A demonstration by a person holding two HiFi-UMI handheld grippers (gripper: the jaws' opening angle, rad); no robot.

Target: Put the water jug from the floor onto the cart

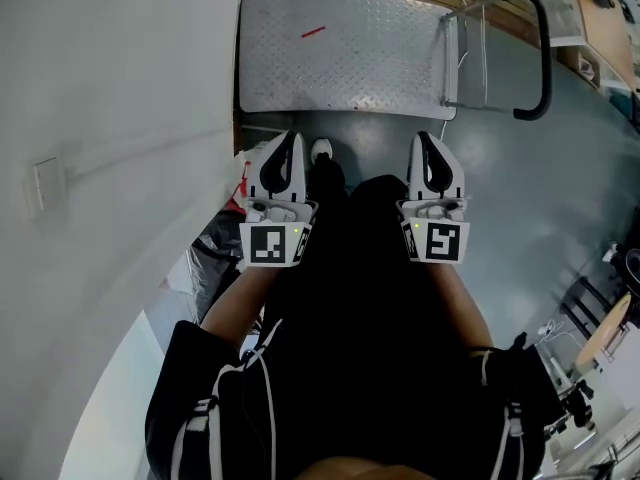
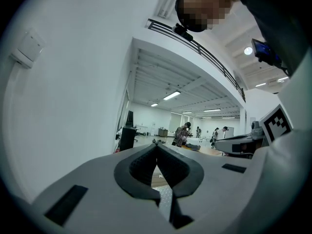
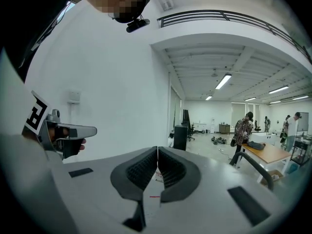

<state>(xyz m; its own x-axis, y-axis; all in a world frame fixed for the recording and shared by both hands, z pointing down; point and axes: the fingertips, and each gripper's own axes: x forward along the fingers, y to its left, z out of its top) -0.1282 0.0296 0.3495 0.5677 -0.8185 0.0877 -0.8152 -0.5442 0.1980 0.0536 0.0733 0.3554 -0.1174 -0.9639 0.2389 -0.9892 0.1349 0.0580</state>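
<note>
No water jug shows in any view. The cart point(image 1: 340, 53) stands ahead of me, a bare diamond-plate platform with a small red mark point(image 1: 313, 32) and a black handle point(image 1: 540, 58) on its right side. My left gripper point(image 1: 292, 138) and right gripper point(image 1: 425, 138) are held side by side close to my body, pointing at the cart. Both are shut with nothing between the jaws. In the left gripper view the left gripper point(image 2: 156, 144) has its pads touching. In the right gripper view the right gripper point(image 3: 157, 149) is likewise closed, with the cart handle point(image 3: 248, 162) to its right.
A white wall point(image 1: 110, 118) with a switch plate point(image 1: 45, 183) runs along my left. Dark bags and clutter point(image 1: 215, 253) lie at its foot. A wooden stool point(image 1: 605, 338) and equipment stand at the right. People point(image 3: 242, 128) work far off in the hall.
</note>
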